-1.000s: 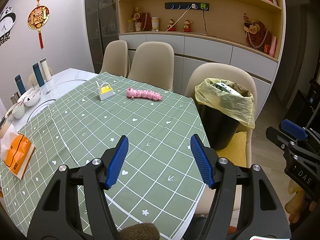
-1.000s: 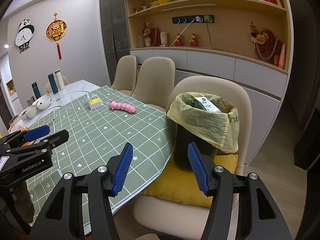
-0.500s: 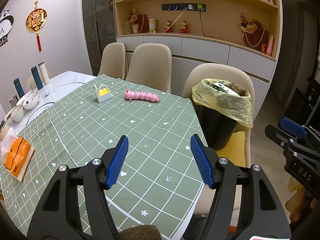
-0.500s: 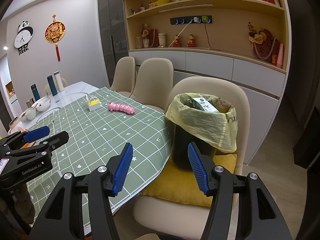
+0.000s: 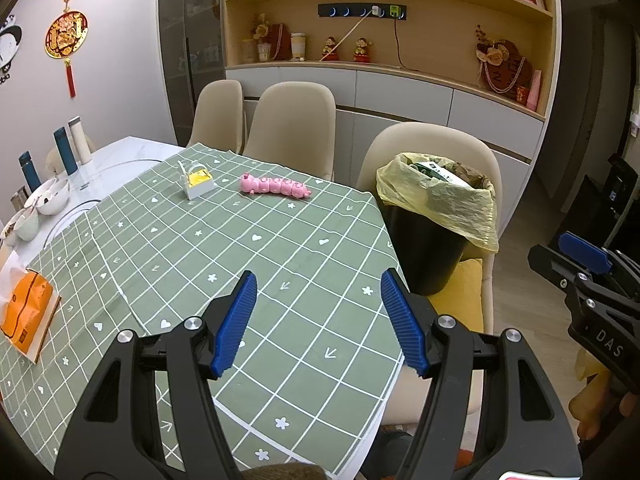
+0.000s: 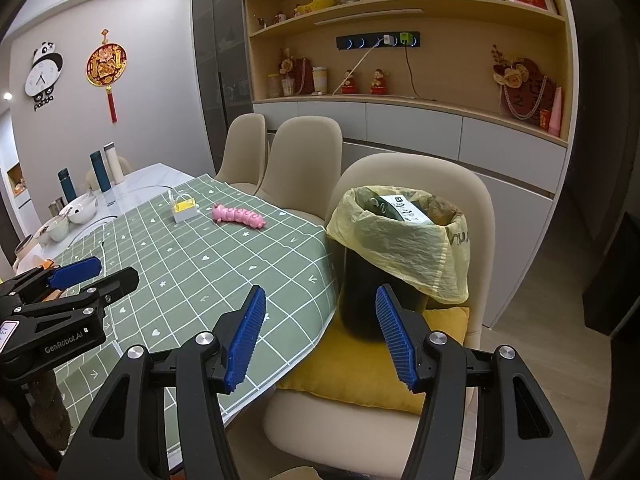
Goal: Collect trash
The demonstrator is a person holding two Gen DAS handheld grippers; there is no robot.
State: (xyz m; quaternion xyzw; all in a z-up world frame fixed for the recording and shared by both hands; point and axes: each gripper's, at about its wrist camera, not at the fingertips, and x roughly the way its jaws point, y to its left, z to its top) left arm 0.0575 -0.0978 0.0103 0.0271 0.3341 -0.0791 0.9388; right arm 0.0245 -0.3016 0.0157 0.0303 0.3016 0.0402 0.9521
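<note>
A black trash bin with a yellow liner [image 5: 436,200] stands on a yellow cushion on a beige chair at the table's right edge; it also shows in the right wrist view [image 6: 400,248], with a box and crumpled paper inside. My left gripper [image 5: 318,320] is open and empty above the green checked tablecloth [image 5: 240,248]. My right gripper [image 6: 320,336] is open and empty, in front of the bin and the table edge. A small white and yellow box [image 5: 197,182] and a pink caterpillar toy [image 5: 274,187] lie at the far side of the cloth.
An orange tissue pack [image 5: 26,312] lies at the table's left edge. Bowls [image 5: 48,200] and bottles [image 5: 66,156] stand on the white marble part at far left. Two more beige chairs [image 5: 288,128] stand behind the table. Cabinets and shelves line the back wall.
Both grippers have drawn back slightly from the table and bin and stay open and empty. Nothing on the table has moved.
</note>
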